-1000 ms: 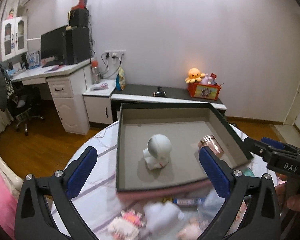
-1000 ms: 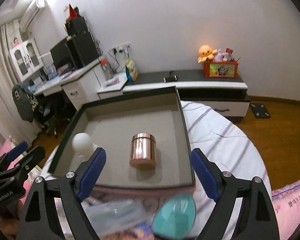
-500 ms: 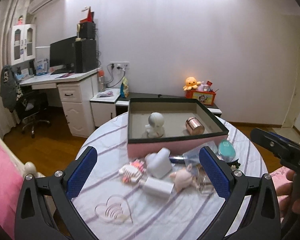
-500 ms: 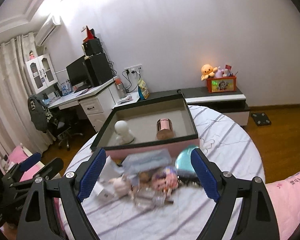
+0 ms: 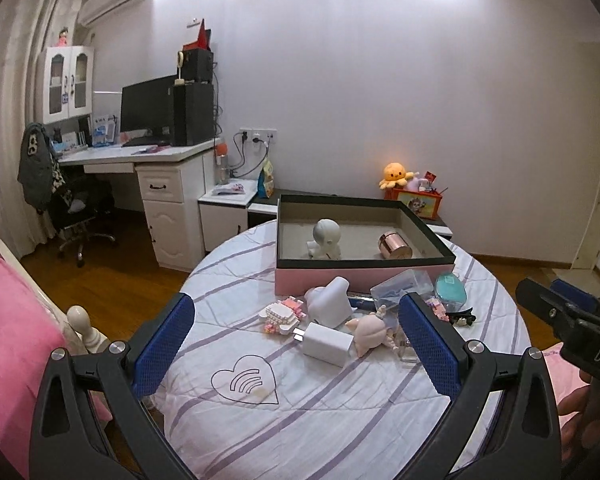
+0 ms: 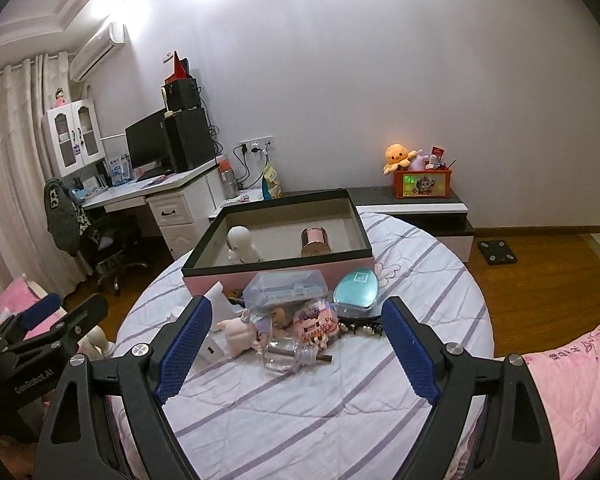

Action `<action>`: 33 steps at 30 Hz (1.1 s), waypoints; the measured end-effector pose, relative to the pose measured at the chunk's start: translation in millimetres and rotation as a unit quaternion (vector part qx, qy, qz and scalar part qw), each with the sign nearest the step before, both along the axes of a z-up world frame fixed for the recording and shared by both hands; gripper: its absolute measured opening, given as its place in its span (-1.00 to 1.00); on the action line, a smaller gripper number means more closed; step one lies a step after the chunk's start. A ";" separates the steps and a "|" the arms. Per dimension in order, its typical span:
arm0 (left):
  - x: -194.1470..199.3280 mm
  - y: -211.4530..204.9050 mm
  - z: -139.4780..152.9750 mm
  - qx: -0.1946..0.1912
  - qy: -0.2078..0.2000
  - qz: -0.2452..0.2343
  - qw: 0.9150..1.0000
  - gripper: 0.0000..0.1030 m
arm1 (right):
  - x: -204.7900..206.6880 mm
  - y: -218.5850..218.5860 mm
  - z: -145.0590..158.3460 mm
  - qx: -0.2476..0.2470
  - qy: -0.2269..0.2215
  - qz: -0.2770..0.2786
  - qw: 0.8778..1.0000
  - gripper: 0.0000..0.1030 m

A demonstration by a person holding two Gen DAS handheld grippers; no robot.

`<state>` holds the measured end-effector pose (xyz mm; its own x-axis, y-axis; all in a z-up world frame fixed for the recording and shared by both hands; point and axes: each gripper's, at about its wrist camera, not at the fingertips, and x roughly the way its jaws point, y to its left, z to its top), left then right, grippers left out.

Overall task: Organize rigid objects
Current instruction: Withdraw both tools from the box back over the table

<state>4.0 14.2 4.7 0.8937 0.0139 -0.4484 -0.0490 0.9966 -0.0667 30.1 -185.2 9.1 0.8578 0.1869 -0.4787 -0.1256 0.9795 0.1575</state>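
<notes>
You have pulled both grippers back from the box [image 6: 276, 246], where the figurine [image 6: 242, 246] and copper jar [image 6: 315, 241] now sit, so your left gripper [image 5: 296, 338] and right gripper [image 6: 296, 346], jaws wide and empty, face the pile [image 6: 284, 320] at twelve o'clock on the counter [image 6: 340, 400].

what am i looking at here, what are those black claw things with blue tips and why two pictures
Those are two hand-held grippers, one in each of a person's hands, each with a fisheye camera looking along its fingers. One picture comes from the left gripper, the other from the right gripper. Both are open and hold nothing. On the round striped table sits a pink box containing a white figurine and a copper jar. In front lies a pile of small items, including a white charger and a teal case.
</notes>
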 end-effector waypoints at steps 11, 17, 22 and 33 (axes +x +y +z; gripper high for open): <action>1.3 1.7 -5.0 -0.006 0.009 0.003 1.000 1.00 | -2.1 8.8 -1.7 -0.006 0.005 0.005 1.000 0.71; 1.4 1.2 -5.5 -0.006 0.010 0.003 1.000 1.00 | -1.2 8.3 -1.9 -0.007 0.005 0.004 1.000 0.71; 1.5 2.0 -6.4 -0.008 0.011 0.005 1.000 1.00 | -0.3 7.1 -2.3 -0.007 0.007 0.004 1.000 0.71; 12.2 10.9 -35.8 -0.012 0.044 0.004 0.999 1.00 | 10.1 -1.1 -15.7 -0.013 0.028 -0.004 1.000 0.71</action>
